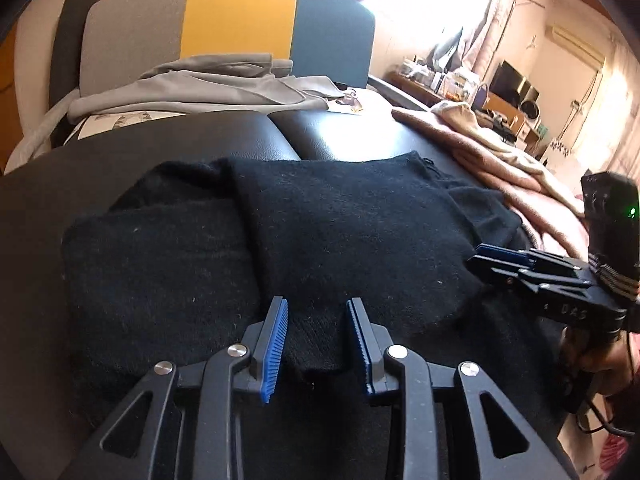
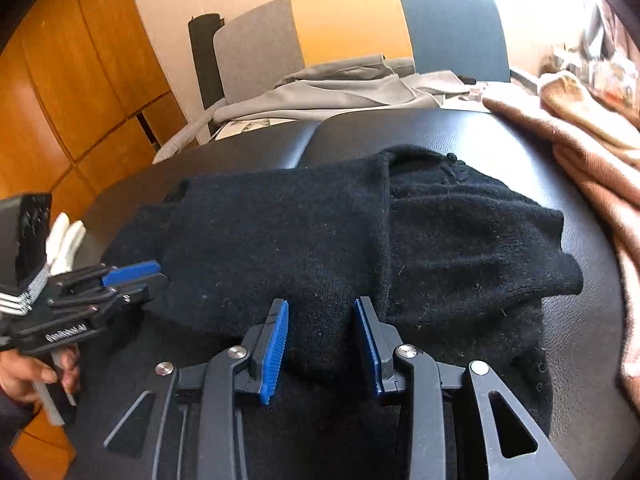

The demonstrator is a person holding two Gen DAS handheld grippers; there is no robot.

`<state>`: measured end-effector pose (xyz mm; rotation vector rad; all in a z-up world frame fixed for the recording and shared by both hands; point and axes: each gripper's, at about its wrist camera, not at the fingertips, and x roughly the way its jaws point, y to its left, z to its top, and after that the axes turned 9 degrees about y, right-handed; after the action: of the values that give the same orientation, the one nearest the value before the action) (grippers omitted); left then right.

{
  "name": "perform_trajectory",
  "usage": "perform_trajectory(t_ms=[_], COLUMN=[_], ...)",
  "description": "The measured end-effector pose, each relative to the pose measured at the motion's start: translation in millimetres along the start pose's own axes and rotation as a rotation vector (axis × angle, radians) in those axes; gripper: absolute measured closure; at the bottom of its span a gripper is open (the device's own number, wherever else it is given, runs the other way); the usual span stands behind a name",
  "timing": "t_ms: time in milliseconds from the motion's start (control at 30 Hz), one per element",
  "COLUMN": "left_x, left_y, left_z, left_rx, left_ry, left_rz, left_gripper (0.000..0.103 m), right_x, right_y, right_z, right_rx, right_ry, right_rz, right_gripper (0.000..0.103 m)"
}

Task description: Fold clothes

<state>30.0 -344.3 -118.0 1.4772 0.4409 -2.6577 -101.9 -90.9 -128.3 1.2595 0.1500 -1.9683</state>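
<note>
Black sweater (image 1: 320,240) lies partly folded on the black leather seat (image 1: 340,136). It looks soft, thick, floppy and not slippery. Left gripper (image 1: 316,340) and right gripper (image 2: 322,344) both have fingers apart over the near hem; I'd pinch both layers there.

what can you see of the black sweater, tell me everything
The black sweater is a fuzzy knit dotted with pale lint, lying partly folded on a black leather-look cushion. One layer is turned over another, leaving a long fold edge across it. A ribbed hem sits at the near edge between the open fingers of the left gripper. The right gripper straddles the near edge too, fingers apart. A pink blanket lies beside it.
</note>
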Motion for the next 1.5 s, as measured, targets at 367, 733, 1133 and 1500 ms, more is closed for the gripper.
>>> perform_trajectory(t_ms=[367, 733, 1133, 1500], left_x=[-96.7, -149.9, -129.8, -94.1], left_y=[47.5, 91.1, 59.4, 37.1], left_z=[-105.6, -228.1, -269.1, -254.0], left_rx=[-0.225, -0.439, -0.289, -0.248], left_ry=[-0.054, -0.023, 0.181, 0.195], left_rz=[-0.117, -0.205, -0.203, -0.223], left_gripper=[0.070, 0.070, 0.056, 0.045], right_x=[-116.5, -101.9, -32.4, -37.3], right_y=[-91.3, -120.5, -79.0, -76.8], right_z=[-123.9, -233.1, -216.9, -228.6], right_rx=[0.270, 0.424, 0.161, 0.212], right_ry=[-0.003, 0.183, 0.320, 0.289], right_rz=[0.222, 0.332, 0.231, 0.241], right_gripper=[0.029, 0.027, 0.031, 0.095])
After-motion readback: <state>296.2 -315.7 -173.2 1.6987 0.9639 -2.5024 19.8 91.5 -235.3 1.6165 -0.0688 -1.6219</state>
